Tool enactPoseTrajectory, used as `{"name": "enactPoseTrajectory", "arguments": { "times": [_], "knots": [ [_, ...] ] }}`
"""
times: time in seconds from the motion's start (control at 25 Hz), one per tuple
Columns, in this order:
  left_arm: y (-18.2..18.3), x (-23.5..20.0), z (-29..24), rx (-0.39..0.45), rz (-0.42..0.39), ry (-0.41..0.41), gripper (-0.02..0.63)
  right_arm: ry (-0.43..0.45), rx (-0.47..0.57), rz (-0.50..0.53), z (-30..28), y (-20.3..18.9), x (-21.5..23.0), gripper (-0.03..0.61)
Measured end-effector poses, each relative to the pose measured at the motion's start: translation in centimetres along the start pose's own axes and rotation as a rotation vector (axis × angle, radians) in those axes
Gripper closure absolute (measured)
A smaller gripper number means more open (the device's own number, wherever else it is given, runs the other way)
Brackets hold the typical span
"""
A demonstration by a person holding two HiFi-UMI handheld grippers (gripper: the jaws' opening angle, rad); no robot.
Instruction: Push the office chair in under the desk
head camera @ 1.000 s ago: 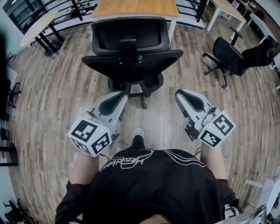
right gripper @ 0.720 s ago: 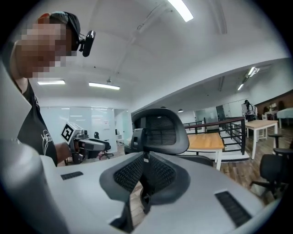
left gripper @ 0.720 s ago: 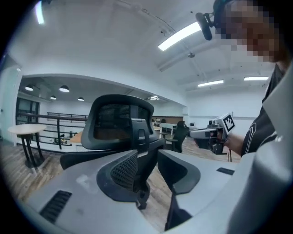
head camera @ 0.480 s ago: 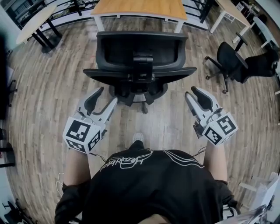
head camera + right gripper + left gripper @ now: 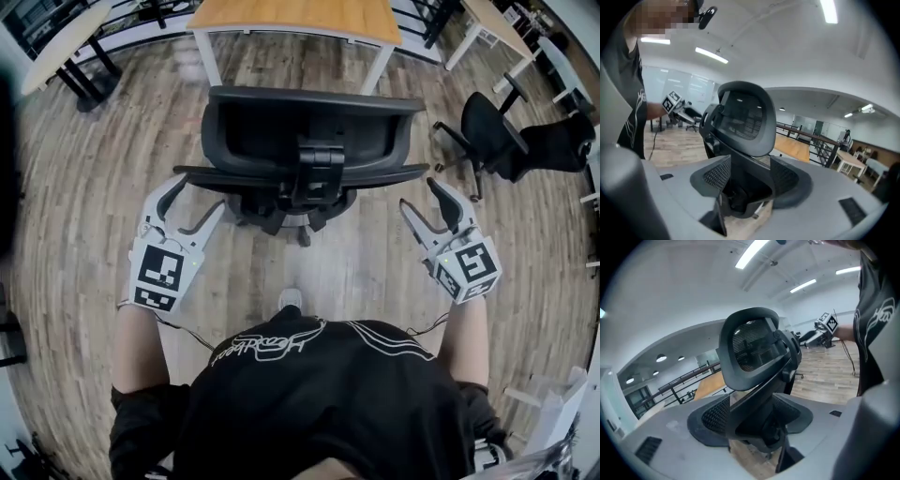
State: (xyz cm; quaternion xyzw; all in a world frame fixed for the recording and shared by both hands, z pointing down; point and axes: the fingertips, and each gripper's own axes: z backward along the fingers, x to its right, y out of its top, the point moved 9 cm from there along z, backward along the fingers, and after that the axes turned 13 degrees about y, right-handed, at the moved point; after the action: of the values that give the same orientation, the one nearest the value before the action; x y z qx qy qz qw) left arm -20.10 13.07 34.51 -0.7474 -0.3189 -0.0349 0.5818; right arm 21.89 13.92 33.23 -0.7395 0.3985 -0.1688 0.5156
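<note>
The office chair (image 5: 309,141) stands on the wood floor (image 5: 94,206) with its backrest towards the person. It sits between the two grippers and just ahead of their tips. The desk (image 5: 291,19) lies beyond it, and the seat is not yet under the desktop.

The left gripper (image 5: 195,197) is at the backrest's left edge and the right gripper (image 5: 420,195) at its right edge. Both sets of jaws have just been opening and now stand wide apart. In each gripper view the frame of the chair's back shows in the gap between the pads, but the pads do not press on it, so neither gripper holds anything.

The desk's two white legs (image 5: 204,58) stand further out from the grippers, and the gap between them looks only a little wider than the chair.

The likely trouble is a crooked push. If one gripper leads the other, the chair would probably swivel on its base and turn aside. An edge of it might then catch a desk leg. Pads closed on the curved frame could also slip off, and a high push might tilt the backrest rather than roll the chair. A second chair (image 5: 497,127) stands well off beyond the right gripper, seemingly out of the way.
</note>
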Motion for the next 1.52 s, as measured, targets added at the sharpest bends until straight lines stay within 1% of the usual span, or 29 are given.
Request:
{"name": "enactPoseTrajectory", "arguments": {
  "times": [0.08, 0.16, 0.24, 0.36, 0.44, 0.64, 0.88, 1.0, 1.2, 1.4, 1.52],
  "knots": [
    [-0.5, -0.4, -0.9, -0.009, -0.075, 0.002, 0.354, -0.028, -0.066, 0.060, -1.1, -0.4, 0.5, 0.308],
    [-1.4, -0.5, -1.8, -0.027, -0.116, -0.013, 0.354, -0.049, -0.114, 0.099, -2.0, -0.8, 0.9, 0.308],
    [-1.9, -0.5, -2.5, -0.044, -0.165, -0.033, 0.354, -0.072, -0.176, 0.163, -2.7, -0.9, 1.3, 0.308],
    [-2.4, -0.7, -3.5, -0.069, -0.263, -0.034, 0.351, -0.099, -0.271, 0.259, -3.6, -1.1, 1.6, 0.308],
    [-2.6, -0.7, -3.9, -0.075, -0.298, -0.036, 0.351, -0.110, -0.312, 0.301, -4.1, -1.3, 1.8, 0.308],
    [-2.9, -1.1, -4.8, -0.071, -0.340, -0.036, 0.351, -0.116, -0.413, 0.418, -5.2, -1.9, 2.0, 0.308],
    [-3.1, -1.2, -5.2, -0.050, -0.369, -0.054, 0.353, -0.133, -0.468, 0.477, -5.8, -2.4, 2.4, 0.311],
    [-3.1, -1.3, -5.4, -0.057, -0.374, -0.061, 0.357, -0.119, -0.486, 0.473, -5.9, -2.2, 2.7, 0.318],
    [-3.4, -1.1, -6.0, -0.057, -0.391, -0.065, 0.359, -0.115, -0.488, 0.456, -6.0, -2.5, 2.8, 0.318],
    [-3.6, -1.2, -6.3, -0.070, -0.371, -0.091, 0.359, -0.122, -0.507, 0.474, -6.3, -2.5, 2.9, 0.321],
    [-3.1, -1.2, -6.9, -0.082, -0.374, -0.091, 0.360, -0.118, -0.498, 0.478, -6.3, -2.5, 3.5, 0.322]
  ]
}}
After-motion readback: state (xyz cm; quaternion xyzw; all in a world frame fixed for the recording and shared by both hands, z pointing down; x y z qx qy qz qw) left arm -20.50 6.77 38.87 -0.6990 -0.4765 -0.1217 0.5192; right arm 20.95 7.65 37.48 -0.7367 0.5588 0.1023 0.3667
